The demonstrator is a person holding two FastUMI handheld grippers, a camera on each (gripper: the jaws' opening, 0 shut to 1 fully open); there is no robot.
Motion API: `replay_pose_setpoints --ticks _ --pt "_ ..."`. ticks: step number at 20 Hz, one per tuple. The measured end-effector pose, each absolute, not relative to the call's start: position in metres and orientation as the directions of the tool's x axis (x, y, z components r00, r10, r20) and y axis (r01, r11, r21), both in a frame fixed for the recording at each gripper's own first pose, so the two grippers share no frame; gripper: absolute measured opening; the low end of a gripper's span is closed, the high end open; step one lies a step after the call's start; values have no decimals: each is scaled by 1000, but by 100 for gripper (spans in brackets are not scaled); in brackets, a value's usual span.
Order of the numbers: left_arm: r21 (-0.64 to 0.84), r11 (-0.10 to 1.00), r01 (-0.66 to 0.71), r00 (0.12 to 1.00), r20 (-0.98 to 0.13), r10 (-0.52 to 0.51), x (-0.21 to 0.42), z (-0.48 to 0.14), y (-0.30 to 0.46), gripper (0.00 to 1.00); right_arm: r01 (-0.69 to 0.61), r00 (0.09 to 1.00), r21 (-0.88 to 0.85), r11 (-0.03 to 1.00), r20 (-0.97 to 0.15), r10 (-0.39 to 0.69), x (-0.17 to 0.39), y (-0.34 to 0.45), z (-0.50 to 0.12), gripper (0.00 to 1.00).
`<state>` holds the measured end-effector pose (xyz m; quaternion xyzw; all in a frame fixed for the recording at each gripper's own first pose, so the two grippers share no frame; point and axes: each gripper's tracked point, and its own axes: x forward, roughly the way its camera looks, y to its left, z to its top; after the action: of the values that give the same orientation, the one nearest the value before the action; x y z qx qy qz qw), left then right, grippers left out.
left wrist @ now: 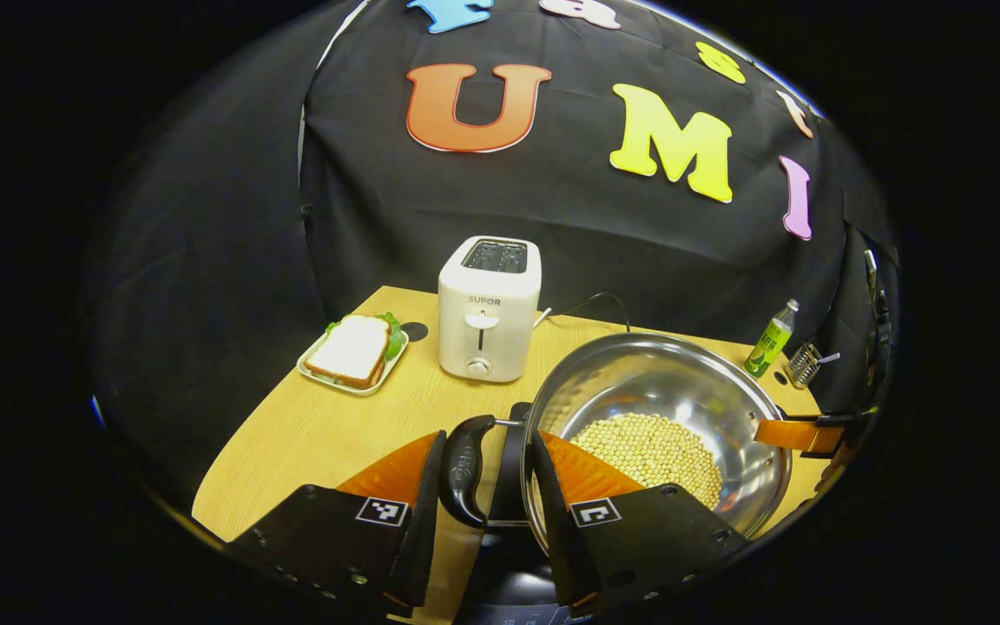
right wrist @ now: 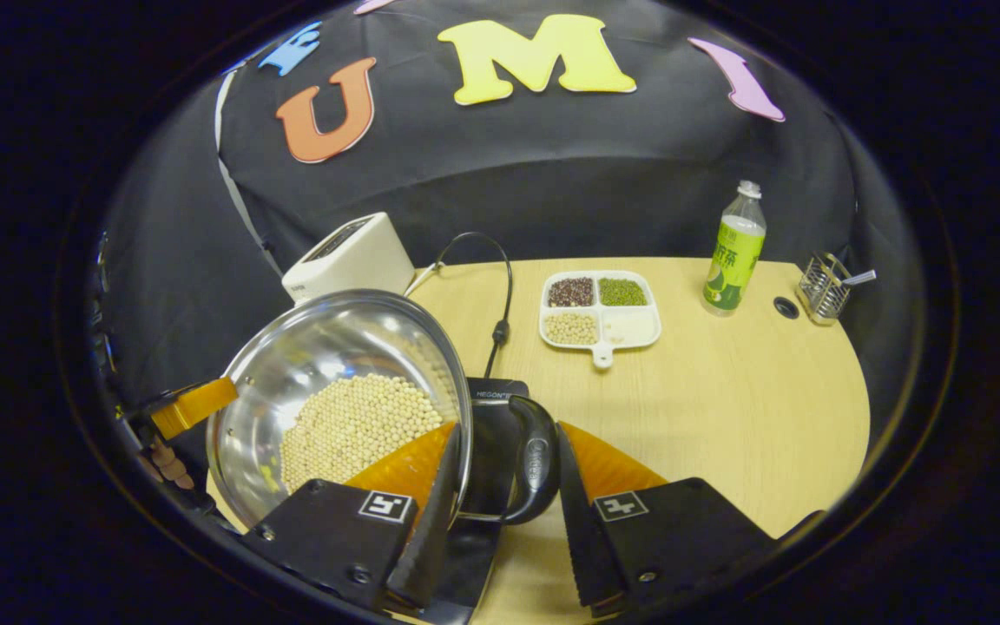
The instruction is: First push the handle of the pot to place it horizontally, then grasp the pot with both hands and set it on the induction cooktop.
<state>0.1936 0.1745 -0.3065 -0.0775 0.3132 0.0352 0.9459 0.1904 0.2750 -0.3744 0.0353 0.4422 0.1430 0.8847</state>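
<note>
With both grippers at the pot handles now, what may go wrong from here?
1. The pot looks tilted and holds loose beans; uneven hands may spill them onto the table.
2. Each handle sits between fingers that look only loosely closed, so the pot may slip.
3. The induction cooktop lies close under the pot; a hurried lowering may knock it. The cable runs nearby.

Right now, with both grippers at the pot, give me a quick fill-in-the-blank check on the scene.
1. The pot holds pale round ____.
2. Each gripper, left gripper and right gripper, has its fingers around one black side ____ of the pot.
3. The sandwich lies on a plate beside the white ____.
4. The divided tray has ____ compartments.

Missing words: beans; handle; toaster; four.
</note>
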Motion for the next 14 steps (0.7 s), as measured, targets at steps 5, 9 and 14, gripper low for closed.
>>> replay_pose_setpoints --ticks 5,9,14 --pt "-147 981 -124 785 -619 6 197 -332 175 53 -210 558 177 962 -786 266 194 273 -392 60" --pt "-169 979 -112 804 -594 -10 196 -338 175 53 -213 579 173 962 -771 267 194 271 -390 61" --pt "-172 979 -107 829 -558 -7 193 -337 175 53 -221 606 179 959 -745 279 192 269 -389 61"
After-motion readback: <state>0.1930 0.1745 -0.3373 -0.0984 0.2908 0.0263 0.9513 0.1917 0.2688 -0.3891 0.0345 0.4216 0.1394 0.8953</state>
